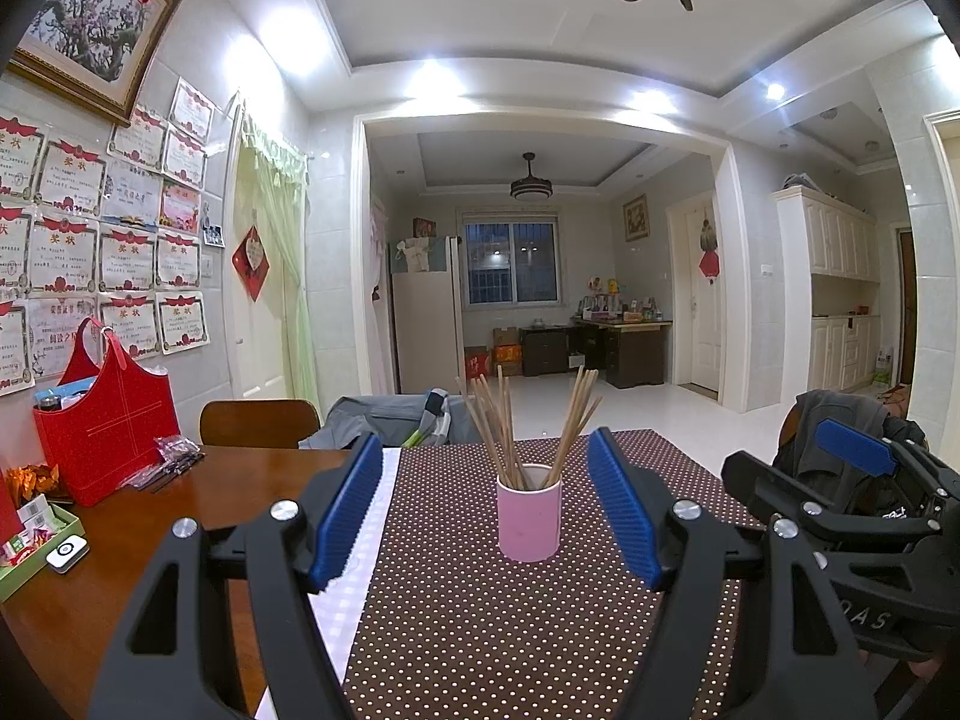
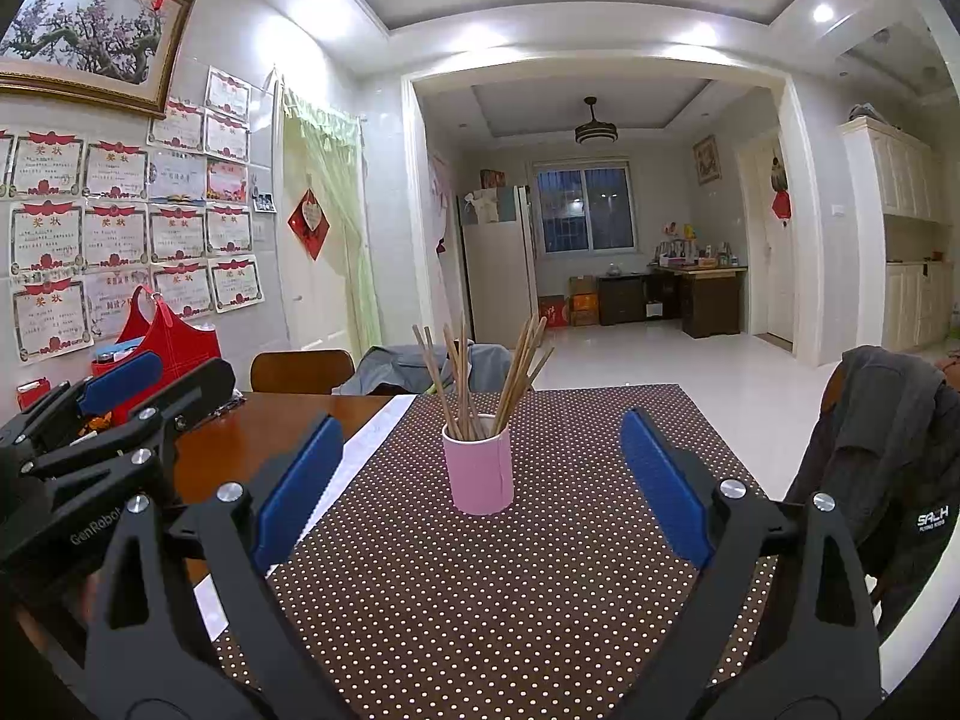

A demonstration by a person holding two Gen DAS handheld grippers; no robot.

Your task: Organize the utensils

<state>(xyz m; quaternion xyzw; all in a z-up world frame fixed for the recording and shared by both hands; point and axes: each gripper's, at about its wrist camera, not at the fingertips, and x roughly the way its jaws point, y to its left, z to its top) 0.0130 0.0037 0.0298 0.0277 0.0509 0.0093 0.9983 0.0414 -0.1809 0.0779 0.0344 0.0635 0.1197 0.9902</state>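
The pink cup [image 1: 530, 512] hides the lower ends of the chopsticks [image 1: 516, 420] standing in it. Left of the cup, the red bag [image 1: 111, 426] covers part of the certificates [image 1: 120, 222], whose print is too small to read. The framed painting [image 1: 90, 24] above is cut off by the picture's edge.

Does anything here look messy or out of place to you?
Nothing spilled or broken. The chopsticks splay loosely in two leaning bunches inside the upright pink cup, and both tongs are open, holding nothing.

Matt pink cup [image 1: 529, 519] holds bare wooden chopsticks [image 1: 510, 429]; dotted brown cloth [image 1: 480, 618] covers the glossy wooden table [image 1: 198, 498]; ribbed blue pads [image 1: 348, 510].
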